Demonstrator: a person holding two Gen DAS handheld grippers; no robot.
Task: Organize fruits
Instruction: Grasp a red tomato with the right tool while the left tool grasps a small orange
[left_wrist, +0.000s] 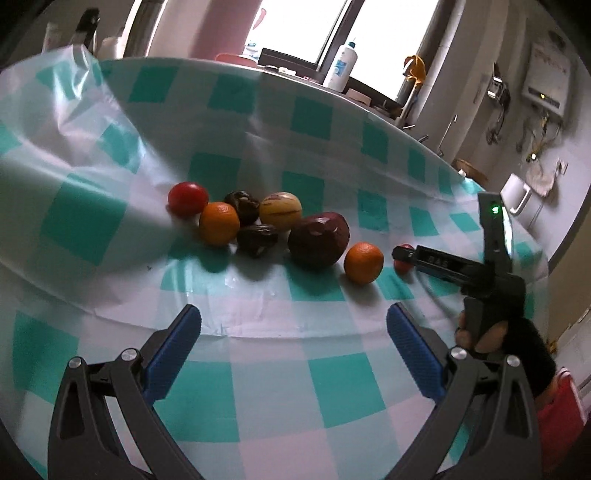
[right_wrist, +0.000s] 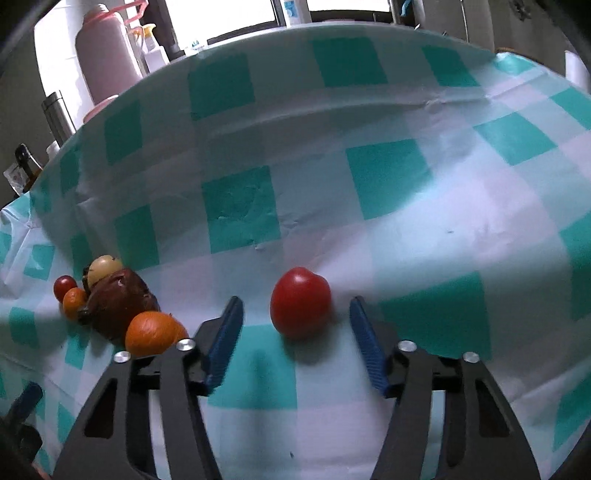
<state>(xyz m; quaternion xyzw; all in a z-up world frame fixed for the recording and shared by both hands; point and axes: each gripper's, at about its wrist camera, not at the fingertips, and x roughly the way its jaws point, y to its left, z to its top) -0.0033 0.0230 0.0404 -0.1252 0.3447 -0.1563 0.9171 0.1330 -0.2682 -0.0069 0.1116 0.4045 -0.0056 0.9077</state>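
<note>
Eight fruits are sitting on the checkered tablecloth (left_wrist: 258, 373) in the left wrist view: a red tomato (left_wrist: 187, 198) at about 10 o'clock of the bunch, an orange (left_wrist: 219, 223) touching it, two dark wrinkly fruits (left_wrist: 256, 239), a yellowish striped melon (left_wrist: 280, 211), a big maroon fruit (left_wrist: 318, 239) and a second orange (left_wrist: 363, 262) trailing off toward 3 o'clock. The left gripper (left_wrist: 293, 325) is hanging released, jaws wide, nothing between them. The right gripper is poking in from 3 o'clock with a small red fruit peeking at its tip.

In the right wrist view, the right gripper (right_wrist: 295, 325) is also standing released, its blue pads (right_wrist: 225, 343) flanking a lone tomato (right_wrist: 300, 301) that's resting at 12 o'clock just beyond the tips, apart from both pads. It's looking smooth, glossy and plump, so probably soft-skinned. The pile is lying off at 9 o'clock. Best bet: the person should be easing forward until the pads bracket its widest part, then closing gently so it's not squishing or rolling away.
</note>
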